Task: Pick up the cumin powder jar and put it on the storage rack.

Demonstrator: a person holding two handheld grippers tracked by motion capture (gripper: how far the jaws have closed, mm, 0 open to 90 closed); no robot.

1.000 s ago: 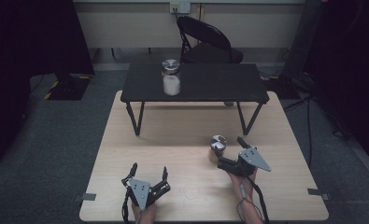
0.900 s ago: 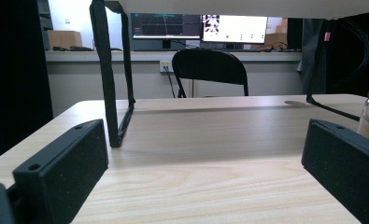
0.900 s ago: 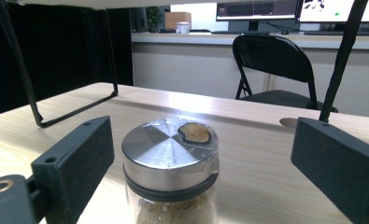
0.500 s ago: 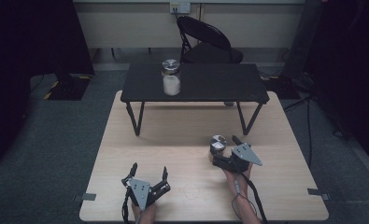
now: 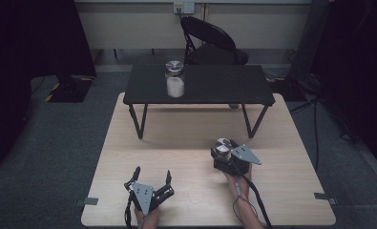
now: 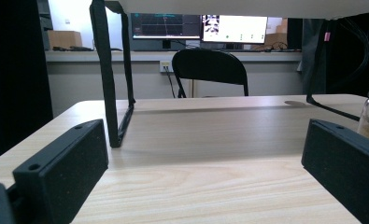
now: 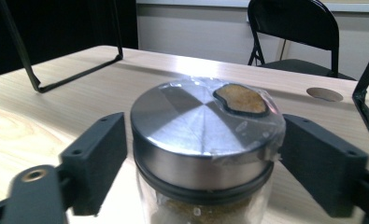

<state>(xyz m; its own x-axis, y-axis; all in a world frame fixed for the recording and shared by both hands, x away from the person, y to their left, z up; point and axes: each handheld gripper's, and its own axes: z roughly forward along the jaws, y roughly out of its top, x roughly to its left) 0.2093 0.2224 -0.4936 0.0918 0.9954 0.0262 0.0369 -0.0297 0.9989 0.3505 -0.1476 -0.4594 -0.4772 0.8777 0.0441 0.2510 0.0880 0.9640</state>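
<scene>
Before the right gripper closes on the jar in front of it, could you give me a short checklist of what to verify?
1. Jar with the brown contents sits between the jaws of the right gripper: ok.
2. Jaws stand apart from the jar's sides, a gap at each: ok, not yet gripping.
3. Jar upright on the wooden table: ok.
4. Steel lid seated; clear film wrapped over its opening: ok, though how tight it is, cannot tell.
5. Left gripper open, holding nothing, well to the side: ok.
6. Second jar, white contents, on the black raised table, out of the way: ok.
</scene>
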